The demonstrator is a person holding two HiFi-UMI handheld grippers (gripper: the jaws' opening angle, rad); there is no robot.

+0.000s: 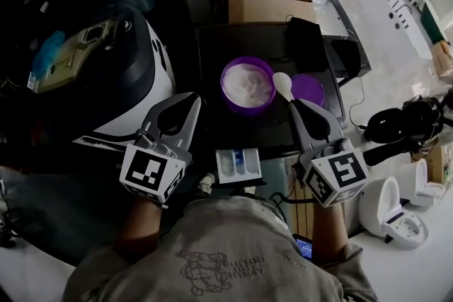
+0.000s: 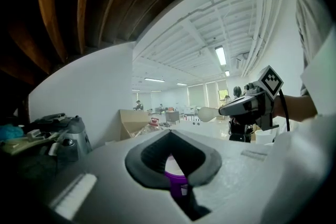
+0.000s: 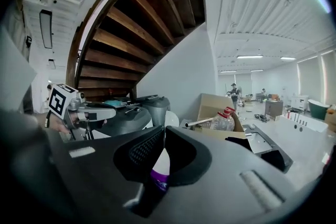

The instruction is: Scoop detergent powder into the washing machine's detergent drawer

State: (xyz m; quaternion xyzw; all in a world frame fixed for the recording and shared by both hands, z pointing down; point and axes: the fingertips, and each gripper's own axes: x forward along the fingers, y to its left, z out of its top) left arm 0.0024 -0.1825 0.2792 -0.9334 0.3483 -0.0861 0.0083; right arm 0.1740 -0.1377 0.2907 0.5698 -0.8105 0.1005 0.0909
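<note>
Low in the head view, at centre, the detergent drawer (image 1: 228, 179) is pulled out toward the person: a small white tray with a blue section near its middle. Whether any powder lies in it cannot be told.

To either side of it are the tongs. The left gripper (image 1: 195, 101), at lower left, has its jaw tips pressed together on nothing, just left of the tub. The right gripper (image 1: 294, 104), at lower right, is pinching the handle of a white scoop (image 1: 282, 83), whose round bowl sits up between the tub and its lid.

Beyond them, at the frame's centre, the purple tub (image 1: 226, 91) stands open on the dark washing machine top (image 1: 226, 46), nearly full of lumpy white detergent powder (image 1: 248, 86). Its purple lid (image 1: 310, 90) lies flat just to the right.

At the top of the frame is an open cardboard box (image 1: 262, 8).
</note>
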